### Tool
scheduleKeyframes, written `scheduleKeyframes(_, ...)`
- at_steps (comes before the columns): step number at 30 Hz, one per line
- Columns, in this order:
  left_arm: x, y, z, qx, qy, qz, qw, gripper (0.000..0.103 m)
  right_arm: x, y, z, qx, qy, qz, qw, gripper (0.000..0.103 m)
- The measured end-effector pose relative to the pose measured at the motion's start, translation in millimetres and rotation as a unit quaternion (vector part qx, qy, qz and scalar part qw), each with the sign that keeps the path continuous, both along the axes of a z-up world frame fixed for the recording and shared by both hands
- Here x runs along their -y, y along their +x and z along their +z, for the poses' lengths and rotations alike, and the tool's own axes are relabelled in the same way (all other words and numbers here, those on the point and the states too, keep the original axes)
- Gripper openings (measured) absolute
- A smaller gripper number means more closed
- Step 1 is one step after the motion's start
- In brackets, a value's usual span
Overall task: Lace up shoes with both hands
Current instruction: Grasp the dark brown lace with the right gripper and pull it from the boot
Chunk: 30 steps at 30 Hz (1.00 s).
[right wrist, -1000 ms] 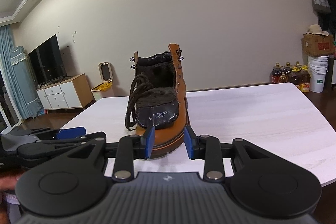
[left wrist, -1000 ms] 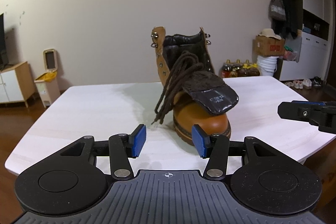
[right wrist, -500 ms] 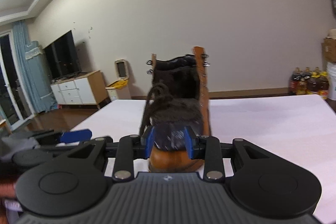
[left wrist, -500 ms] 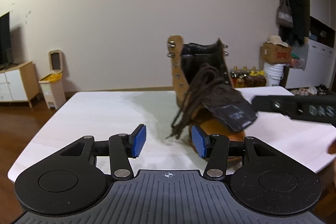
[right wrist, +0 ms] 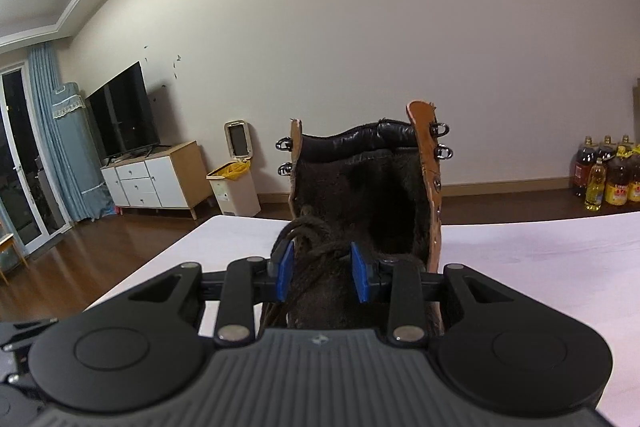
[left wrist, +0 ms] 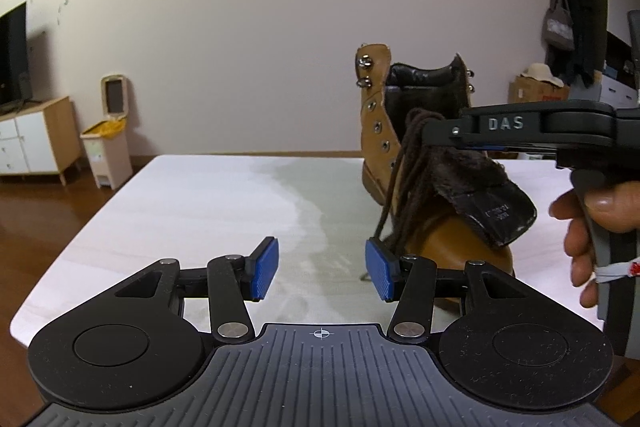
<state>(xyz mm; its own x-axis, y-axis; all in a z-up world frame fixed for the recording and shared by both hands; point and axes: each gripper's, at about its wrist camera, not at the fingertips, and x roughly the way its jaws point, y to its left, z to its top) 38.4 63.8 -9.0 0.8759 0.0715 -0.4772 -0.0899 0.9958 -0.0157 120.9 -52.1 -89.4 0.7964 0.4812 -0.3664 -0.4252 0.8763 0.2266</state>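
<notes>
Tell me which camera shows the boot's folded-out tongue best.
The left wrist view. There the tongue shows from the side, flopped forward over the toe of the boot, label visible, under the right gripper. In the right wrist view, only its fuzzy lining shows between the gripper's pads, mostly hidden.

Standing upright on the white table [left wrist: 192, 211]: 1 tan leather high-top boot [left wrist: 452, 239], unlaced, fuzzy dark brown tongue [left wrist: 480, 195] flopping forward over the toe, dark brown laces [left wrist: 400, 187] bunching on it and trailing down its side.
</notes>
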Motion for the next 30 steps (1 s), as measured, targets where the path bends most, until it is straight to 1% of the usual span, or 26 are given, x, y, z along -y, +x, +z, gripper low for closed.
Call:
scheduleKeyframes(5,-2.5,3.4,-5.7,-0.005,-0.003,0.004,1.0000,0.053,-10.1,10.3,-4.4,-0.011,-0.013,0.005,1.000,0.034)
scheduleKeyframes(7,-3.2,4.1,-7.7,-0.008,-0.003,0.007,0.9999,0.053,-14.1,16.5,-4.1,-0.015,-0.017,0.009,1.000,0.031)
scheduleKeyframes(8,-3.2,4.3,-8.2,-0.008,-0.003,0.007,0.9999,0.053,-16.4,17.0,-3.8,-0.013,-0.022,0.013,1.000,0.026)
scheduleKeyframes(9,-3.2,4.1,-8.8,-0.009,-0.004,0.007,0.9999,0.053,-18.0,16.7,-2.9,-0.010,-0.025,0.017,0.999,0.009)
scheduleKeyframes(10,-3.1,3.7,-8.9,-0.009,-0.004,0.008,0.9999,0.053,-18.9,16.8,-1.6,-0.008,-0.025,0.021,0.999,0.007)
scheduleKeyframes(12,-1.5,2.4,-8.6,-0.008,-0.003,0.006,0.9999,0.053,-17.6,12.1,2.4,0.006,-0.021,0.017,1.000,0.007)
scheduleKeyframes(16,6.2,-0.6,-6.2,-0.006,-0.003,-0.011,0.9999,0.053,5.3,0.4,18.6,0.030,0.020,0.008,0.999,0.006)
scheduleKeyframes(19,13.9,-2.6,-3.9,-0.001,-0.007,-0.028,0.9996,0.053,48.0,-21.1,40.5,0.066,0.035,-0.034,0.997,0.006)
scheduleKeyframes(21,19.5,-3.7,-2.6,0.002,-0.010,-0.040,0.9992,0.053,74.9,-33.8,51.9,0.091,0.026,-0.071,0.993,0.006)
scheduleKeyframes(23,25.4,-4.4,-1.7,0.004,-0.012,-0.050,0.9987,0.053,100.7,-44.0,60.4,0.110,0.004,-0.111,0.988,0.006)
scheduleKeyframes(24,29.5,-4.6,-1.4,0.005,-0.012,-0.056,0.9983,0.053,111.3,-45.1,60.9,0.107,-0.005,-0.124,0.986,0.006)
scheduleKeyframes(26,37.9,-5.2,-1.7,0.003,-0.006,-0.068,0.9977,0.053,140.1,-44.3,52.6,0.077,-0.013,-0.151,0.985,0.006)
scheduleKeyframes(29,46.2,-4.5,-4.8,-0.003,0.001,-0.079,0.9968,0.053,158.6,-38.7,30.2,0.028,-0.014,-0.162,0.986,0.006)
scheduleKeyframes(30,47.8,-3.1,-5.5,-0.005,0.003,-0.080,0.9968,0.053,160.1,-37.0,25.4,0.020,-0.018,-0.162,0.986,0.007)
